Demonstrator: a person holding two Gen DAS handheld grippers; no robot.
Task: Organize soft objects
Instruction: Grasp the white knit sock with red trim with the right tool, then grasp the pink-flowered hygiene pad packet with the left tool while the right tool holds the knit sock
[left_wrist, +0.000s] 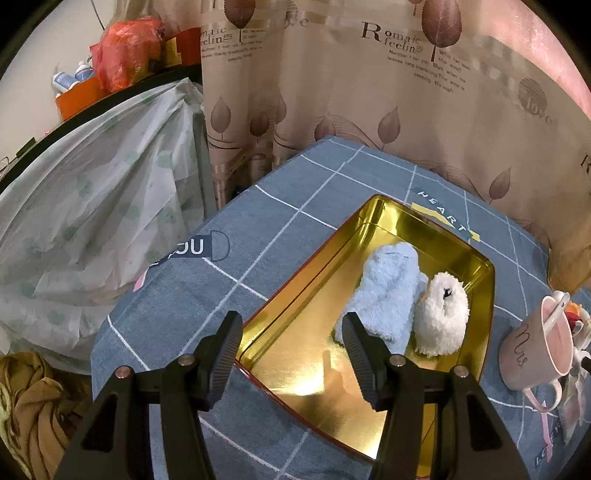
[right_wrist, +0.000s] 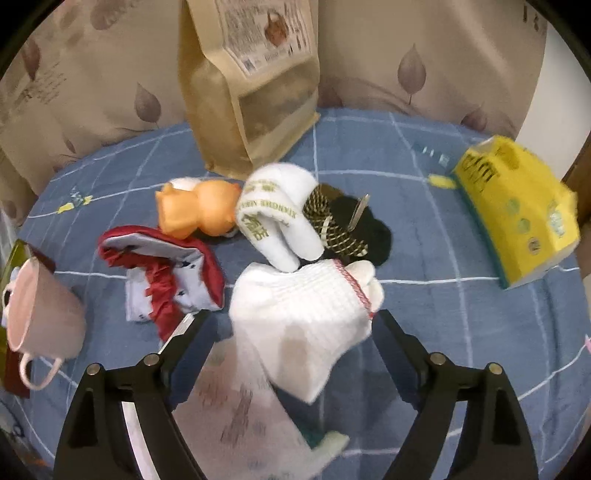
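Observation:
A gold tin (left_wrist: 402, 229) lies open on the blue checked cloth, with a light blue fluffy roll (left_wrist: 388, 291) and a white fluffy roll (left_wrist: 443, 314) side by side in it. My left gripper (left_wrist: 291, 325) hangs open over the tin's near left rim with nothing between its fingers. In the right wrist view a white waffle-knit sock (right_wrist: 303, 317) lies between the wide jaws of my right gripper (right_wrist: 291, 317), and the pads stand apart from it. Behind it lie a white printed slipper (right_wrist: 277, 218), a black-and-gold piece (right_wrist: 347, 229), a red-and-white garment (right_wrist: 166, 273) and an orange plush toy (right_wrist: 199, 210).
A pink mug (right_wrist: 40, 314), holding a spoon (left_wrist: 554, 314) in the left wrist view, stands between the tin and the pile. A kraft pouch (right_wrist: 251, 92) stands at the back and a yellow tissue pack (right_wrist: 517, 206) at the right. A leaf-print curtain (left_wrist: 369, 92) hangs behind the table.

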